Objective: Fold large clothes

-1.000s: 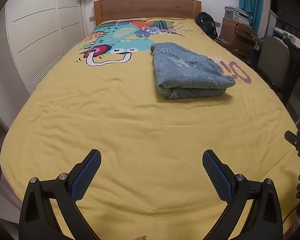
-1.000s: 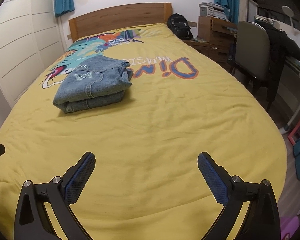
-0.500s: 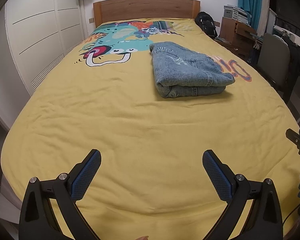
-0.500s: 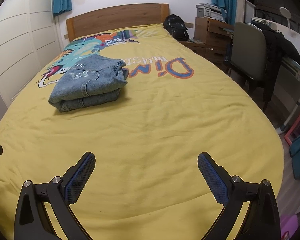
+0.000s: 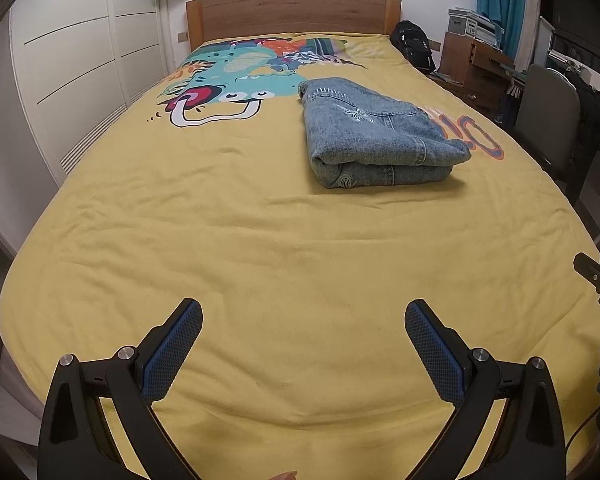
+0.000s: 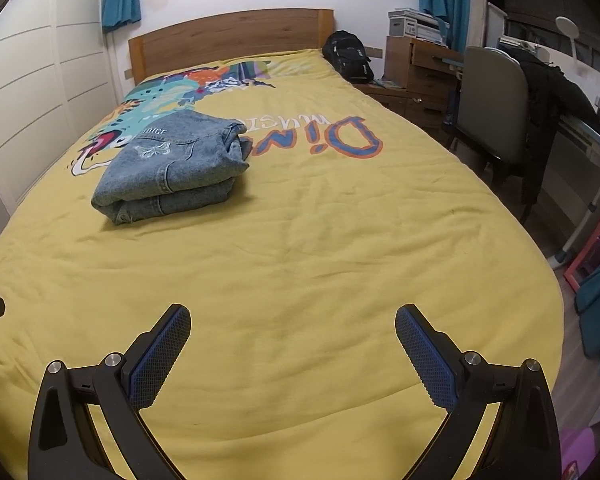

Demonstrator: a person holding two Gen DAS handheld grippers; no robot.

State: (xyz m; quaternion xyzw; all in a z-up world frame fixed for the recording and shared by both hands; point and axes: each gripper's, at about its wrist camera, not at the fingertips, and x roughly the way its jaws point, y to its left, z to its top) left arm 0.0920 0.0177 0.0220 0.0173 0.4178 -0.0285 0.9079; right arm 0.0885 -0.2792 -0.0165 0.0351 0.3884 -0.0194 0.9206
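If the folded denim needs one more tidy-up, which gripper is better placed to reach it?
Marginally the left gripper, as a judgement. The denim bundle lies nearer its centre line; for the right gripper it sits off left. Both jaws are open, well short.

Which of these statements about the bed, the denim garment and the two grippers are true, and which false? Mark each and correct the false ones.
1. The denim garment lies folded on the yellow bedspread. True.
2. The left gripper grips the garment. False: it is open, holding nothing.
3. The right gripper is open. True.
4. A backpack sits on the chair. False: it is beside the headboard.
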